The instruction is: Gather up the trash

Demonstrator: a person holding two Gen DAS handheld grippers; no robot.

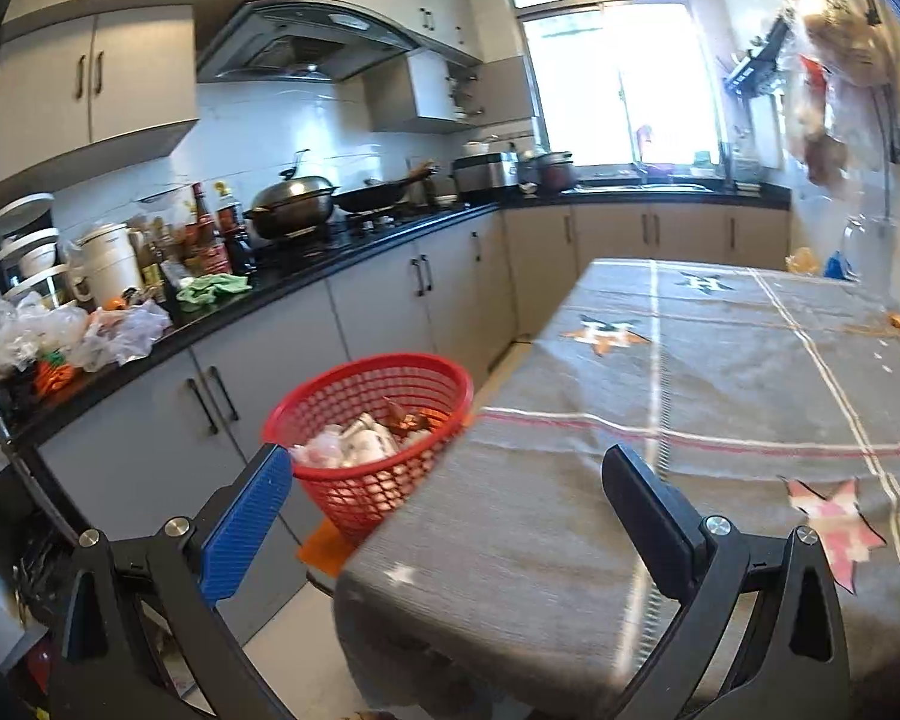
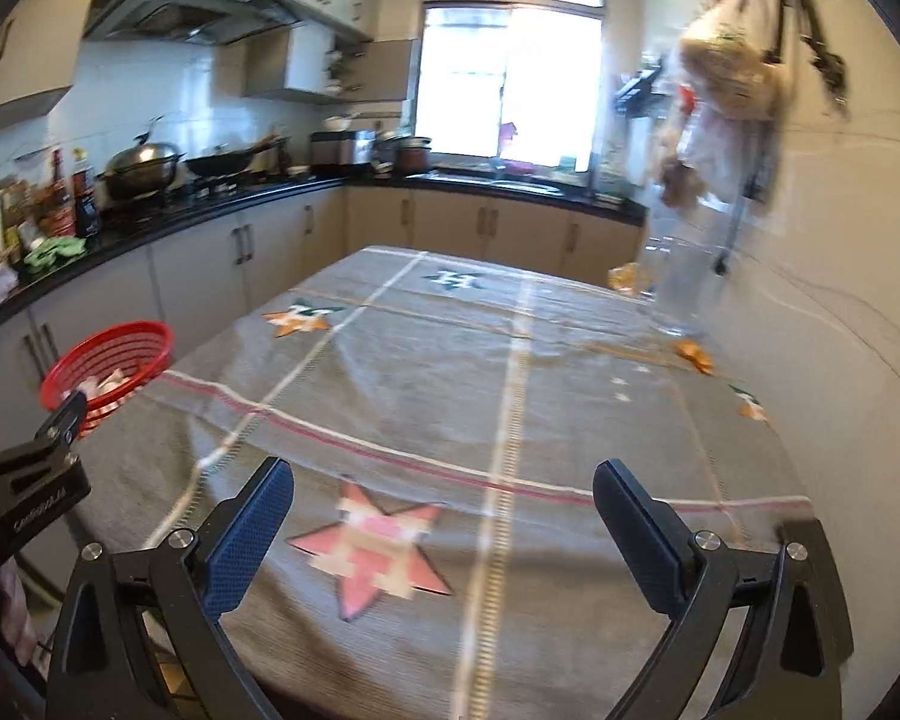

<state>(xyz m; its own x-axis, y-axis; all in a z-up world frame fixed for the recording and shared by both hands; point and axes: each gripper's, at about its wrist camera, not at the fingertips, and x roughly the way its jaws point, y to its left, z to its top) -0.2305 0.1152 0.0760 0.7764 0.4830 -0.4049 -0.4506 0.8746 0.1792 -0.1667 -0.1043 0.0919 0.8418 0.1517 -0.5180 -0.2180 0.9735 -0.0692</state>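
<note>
Both hand-held grippers are released, and nothing sits between the jaws of either one. The left hand-held gripper (image 1: 447, 501) hangs over the near left corner of the surface (image 1: 720, 384), which is covered with a grey cloth with star patterns. The red basket (image 1: 369, 420) stands just beside that corner, on the left, and already has crumpled wrappers and paper in it.

The right hand-held gripper (image 2: 444, 507) points along the surface toward the window. The trash that is left, as far as I can see, is a small orange scrap (image 2: 696, 355) at the far right edge of the surface, near the wall and just beside a clear glass jug (image 2: 678, 288). Another orange thing (image 2: 627, 276) lies behind the jug; I cannot tell what it is.

So the scrap lies ahead and to the right of the right hand-held gripper, well apart from it, and still further from the left one. I judge the right hand is the nearer one for the next pick. The scrap is too blurred to read its long axis. The jug stands close, so the reach should come from the near side.
</note>
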